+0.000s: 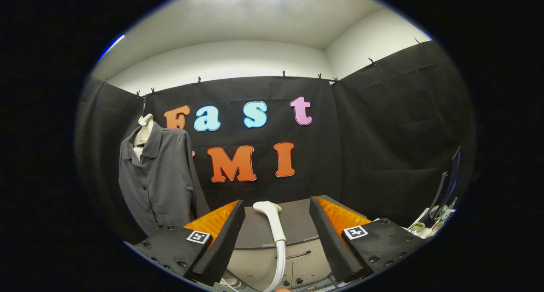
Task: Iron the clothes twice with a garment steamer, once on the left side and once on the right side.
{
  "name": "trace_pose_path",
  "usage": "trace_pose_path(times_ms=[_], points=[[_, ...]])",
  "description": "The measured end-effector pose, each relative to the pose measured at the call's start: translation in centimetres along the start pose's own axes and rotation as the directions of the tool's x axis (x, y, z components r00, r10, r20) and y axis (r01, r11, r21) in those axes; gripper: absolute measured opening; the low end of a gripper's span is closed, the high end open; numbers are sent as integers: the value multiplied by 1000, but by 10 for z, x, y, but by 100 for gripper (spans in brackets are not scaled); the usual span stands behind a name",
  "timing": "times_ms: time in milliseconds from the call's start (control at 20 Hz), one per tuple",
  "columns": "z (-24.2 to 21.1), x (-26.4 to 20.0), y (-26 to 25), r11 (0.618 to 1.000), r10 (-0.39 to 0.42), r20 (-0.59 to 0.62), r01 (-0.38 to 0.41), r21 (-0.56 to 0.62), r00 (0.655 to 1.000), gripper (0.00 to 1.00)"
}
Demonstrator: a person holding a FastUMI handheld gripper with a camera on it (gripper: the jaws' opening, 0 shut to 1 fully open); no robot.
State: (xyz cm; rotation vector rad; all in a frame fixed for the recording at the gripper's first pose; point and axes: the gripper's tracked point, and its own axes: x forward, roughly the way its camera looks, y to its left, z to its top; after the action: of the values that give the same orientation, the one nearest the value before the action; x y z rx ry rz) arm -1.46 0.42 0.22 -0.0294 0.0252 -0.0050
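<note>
1. The tool [277, 230] is spread wide, its two fingers apart and touching nothing, lined up either side of the steamer.
2. The garment steamer [274, 228] stands upright between the fingers, head up, its hose trailing down; that pose looks meant to offer the handle for a grab.
3. It rests on a grey cabinet [293, 241] just ahead.
4. The grey shirt [159, 179] hangs on a mannequin [144, 128] well off to the left, front open to the room; neither pass looks begun.
</note>
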Motion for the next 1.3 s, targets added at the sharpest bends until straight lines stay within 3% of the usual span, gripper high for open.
trace_pose_path(times_ms=[350, 600, 1050, 1300], points=[[-8, 16, 10, 1000, 29, -29, -29, -10, 999, 98], [-23, 41, 19, 997, 71, -129, -73, -11, 989, 98], [-48, 134, 16, 990, 133, -318, -141, 0, 939, 98], [-73, 196, 10, 988, 135, -430, -156, -13, 893, 99]])
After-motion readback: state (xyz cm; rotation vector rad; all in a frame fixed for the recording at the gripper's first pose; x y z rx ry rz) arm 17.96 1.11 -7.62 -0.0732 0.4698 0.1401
